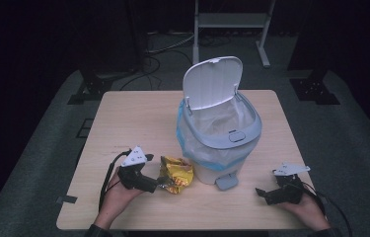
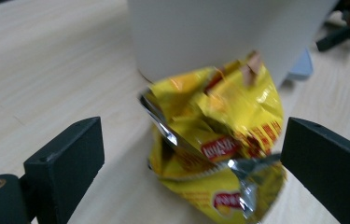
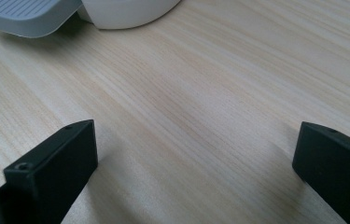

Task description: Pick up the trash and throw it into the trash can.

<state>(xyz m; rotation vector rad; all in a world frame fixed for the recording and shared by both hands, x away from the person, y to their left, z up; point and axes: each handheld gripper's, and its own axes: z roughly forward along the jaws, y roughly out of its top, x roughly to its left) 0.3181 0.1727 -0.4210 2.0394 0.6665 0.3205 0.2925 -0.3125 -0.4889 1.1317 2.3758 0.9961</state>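
A crumpled yellow chip bag [image 1: 177,174] lies on the wooden table [image 1: 133,123], right against the base of a white pedal bin [image 1: 219,163]. My left gripper [image 1: 160,183] points at the bag from the left. In the left gripper view the bag [image 2: 214,140] sits between the wide jaws of the left gripper [image 2: 191,149]; the right jaw is at the bag's foil edge and the left jaw stands clear of it. My right gripper [image 1: 260,192] rests low at the table's right front. Its jaws are open over bare wood in the right gripper view [image 3: 196,140].
The bin's lid [image 1: 212,81] stands open. A clear liner [image 1: 222,118] hangs over its grey rim [image 1: 251,133]. Its grey pedal [image 1: 226,181] juts toward the front edge, and the pedal [image 3: 23,16] also lies just ahead of the right gripper. Dark floor surrounds the table.
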